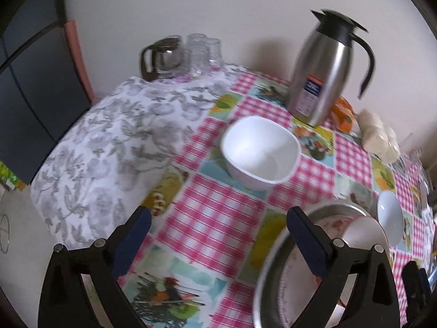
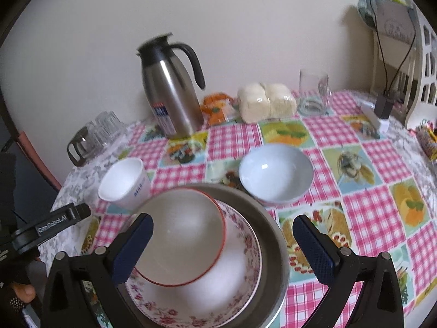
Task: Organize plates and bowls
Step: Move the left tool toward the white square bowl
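Note:
A stack stands at the table's near edge: a grey metal plate (image 2: 273,235), a floral plate (image 2: 240,278) on it and a red-rimmed bowl (image 2: 185,235) on top. The stack also shows in the left wrist view (image 1: 275,273). A square white bowl (image 1: 259,150) stands mid-table; it also shows in the right wrist view (image 2: 124,183). A round pale bowl (image 2: 275,175) stands right of the stack, seen too in the left wrist view (image 1: 390,217). My left gripper (image 1: 218,240) is open and empty, before the square bowl. My right gripper (image 2: 224,248) is open above the stack, holding nothing.
A steel thermos jug (image 2: 172,93) stands at the back by the wall, with an orange packet (image 2: 215,106), wrapped buns (image 2: 266,102) and a glass mug (image 2: 312,93). A glass carafe (image 1: 161,57) and glasses (image 1: 203,52) stand at the far left. A chair (image 2: 409,54) is at right.

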